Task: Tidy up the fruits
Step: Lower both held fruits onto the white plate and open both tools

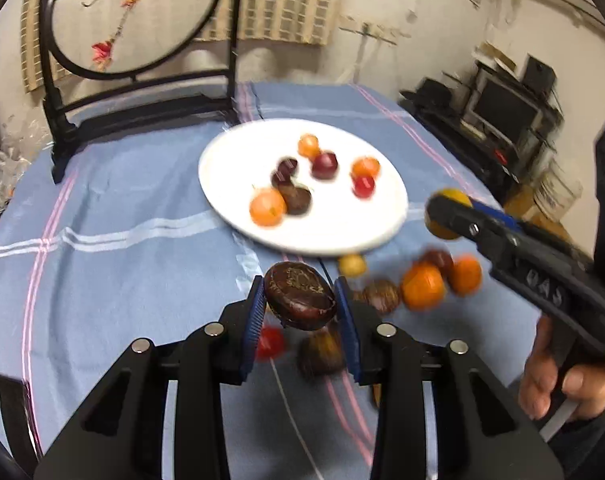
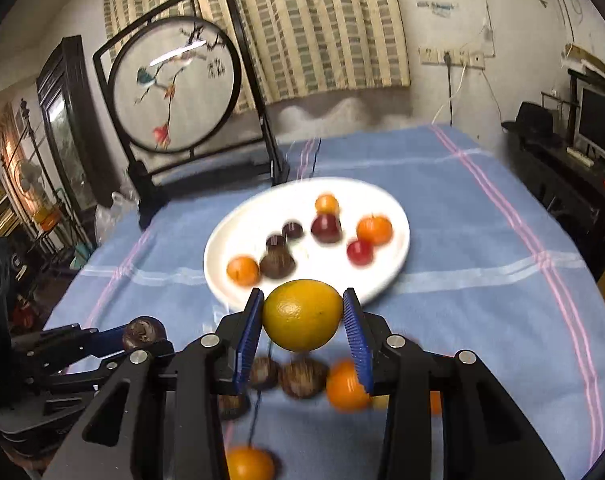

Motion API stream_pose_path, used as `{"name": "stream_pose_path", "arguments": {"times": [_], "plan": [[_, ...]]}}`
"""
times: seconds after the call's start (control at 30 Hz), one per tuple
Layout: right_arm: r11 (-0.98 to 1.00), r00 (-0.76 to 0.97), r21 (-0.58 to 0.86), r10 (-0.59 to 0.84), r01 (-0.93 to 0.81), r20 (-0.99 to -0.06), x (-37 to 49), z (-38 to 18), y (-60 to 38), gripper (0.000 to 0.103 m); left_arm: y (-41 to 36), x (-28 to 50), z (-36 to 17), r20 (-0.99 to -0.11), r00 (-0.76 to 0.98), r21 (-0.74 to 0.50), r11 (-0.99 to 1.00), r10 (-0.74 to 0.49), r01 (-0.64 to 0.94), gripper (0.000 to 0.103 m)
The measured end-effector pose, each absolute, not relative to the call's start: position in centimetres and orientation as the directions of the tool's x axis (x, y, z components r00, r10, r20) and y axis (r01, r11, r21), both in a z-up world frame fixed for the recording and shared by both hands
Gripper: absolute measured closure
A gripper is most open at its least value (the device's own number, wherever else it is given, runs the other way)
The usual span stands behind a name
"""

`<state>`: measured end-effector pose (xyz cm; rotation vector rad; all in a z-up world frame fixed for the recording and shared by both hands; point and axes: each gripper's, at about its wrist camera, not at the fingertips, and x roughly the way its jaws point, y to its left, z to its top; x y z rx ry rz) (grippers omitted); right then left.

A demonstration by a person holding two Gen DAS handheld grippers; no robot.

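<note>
My left gripper [image 1: 300, 300] is shut on a dark brown wrinkled fruit [image 1: 300, 296], held above the blue cloth near the plate's front edge. My right gripper [image 2: 304, 316] is shut on a yellow citrus fruit [image 2: 302, 314], also lifted off the cloth. A white plate [image 1: 238, 148] in the middle of the table carries several small orange, red and dark fruits. Loose fruits [image 1: 422, 286] lie on the cloth below both grippers. In the left wrist view the right gripper [image 1: 448, 214] shows at the right with the yellow fruit. The left gripper [image 2: 144, 334] shows at lower left in the right wrist view.
A black-framed round embroidered screen [image 2: 174, 84] stands at the table's back left. The blue striped cloth [image 2: 482, 260] covers the table. A dark shelf with a monitor [image 1: 502, 108] stands to the right. A hand [image 1: 558, 380] grips the right tool's handle.
</note>
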<state>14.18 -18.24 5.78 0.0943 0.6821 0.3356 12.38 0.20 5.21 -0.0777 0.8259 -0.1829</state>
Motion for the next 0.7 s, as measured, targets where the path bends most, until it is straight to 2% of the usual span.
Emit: {"name": "stream_pose_path", "arguments": {"times": [0.2, 0.47, 0.5, 0.53, 0.57, 0.6, 0.7], "plan": [[0.952, 0.722, 0.209, 0.306, -0.224, -0.621, 18.0, 4.0, -17.2, 0.062, 2.4, 19.0, 5.6, -0.714, 0.696, -0.122, 0.992, -0.082, -0.009, 0.069], [0.934, 0.642, 0.31, 0.349, -0.178, -0.682, 20.9, 1.0, -18.3, 0.06, 2.6, 25.7, 2.3, -0.779, 0.623, -0.123, 0.992, -0.07, -0.041, 0.069], [0.928, 0.644, 0.329, 0.359, -0.173, -0.675, 21.0, 0.8, -18.5, 0.059, 2.4, 26.3, 1.8, -0.787, 0.615, -0.11, 0.993, -0.06, -0.044, 0.062], [0.923, 0.646, 0.345, 0.368, -0.169, -0.668, 20.9, 0.7, -18.7, 0.047, 2.3, 26.5, 1.6, -0.786, 0.617, -0.099, 0.994, -0.046, -0.052, 0.053], [0.919, 0.655, 0.363, 0.371, -0.156, -0.659, 20.8, 0.7, -19.1, 0.042, 2.3, 26.7, 1.6, -0.782, 0.622, -0.093, 0.994, -0.036, -0.058, 0.034], [0.917, 0.659, 0.368, 0.373, -0.154, -0.653, 20.6, 0.8, -19.2, 0.04, 2.4, 26.5, 1.7, -0.771, 0.636, -0.091, 0.993, -0.024, -0.072, 0.027], [0.921, 0.661, 0.349, 0.372, -0.174, -0.652, 20.1, 1.1, -19.0, 0.04, 2.8, 25.5, 2.1, -0.756, 0.654, -0.122, 0.99, -0.044, -0.074, 0.026]]}}
